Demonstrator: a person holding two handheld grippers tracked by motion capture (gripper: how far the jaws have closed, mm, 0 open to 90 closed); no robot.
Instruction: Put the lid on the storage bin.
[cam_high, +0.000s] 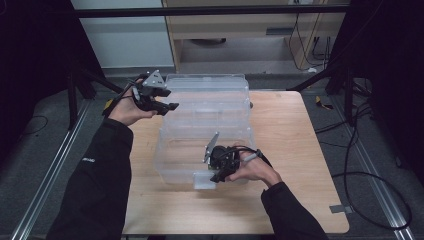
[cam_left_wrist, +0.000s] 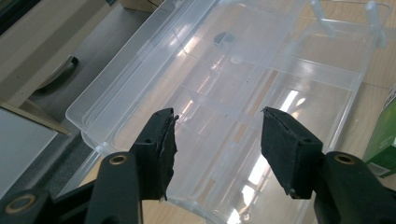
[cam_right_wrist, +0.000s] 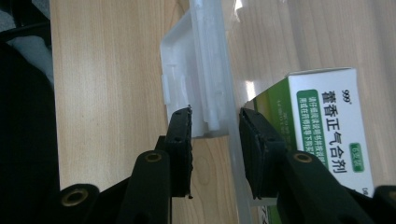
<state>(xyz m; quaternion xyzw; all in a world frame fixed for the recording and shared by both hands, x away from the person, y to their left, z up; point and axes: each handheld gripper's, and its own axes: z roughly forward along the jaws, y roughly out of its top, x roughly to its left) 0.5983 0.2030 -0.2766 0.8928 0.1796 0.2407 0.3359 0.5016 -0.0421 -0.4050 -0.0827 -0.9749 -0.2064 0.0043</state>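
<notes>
A clear plastic storage box (cam_high: 161, 155) stands on the wooden table (cam_high: 295, 150), and its lid (cam_high: 207, 87) lies folded back behind it. My left gripper (cam_high: 169, 100) hovers open and empty at the lid's left edge, looking down into the lid (cam_left_wrist: 224, 70) between its jaws (cam_left_wrist: 217, 135). My right gripper (cam_high: 215, 176) sits at the front of the box. There its jaws (cam_right_wrist: 215, 126) are closed across the front wall and the white latch (cam_right_wrist: 196, 93), one pad outside and one inside. A green and white medicine carton (cam_right_wrist: 327, 116) lies inside the box by the inner pad, and its edge (cam_left_wrist: 384, 135) is also in the left gripper view.
A light wooden cabinet (cam_high: 240, 35) stands behind the table, with black stand legs (cam_high: 320, 75) on either side. Cables (cam_high: 370, 165) trail on the grey floor to the right. Bare tabletop lies to the right of the box and in front of it.
</notes>
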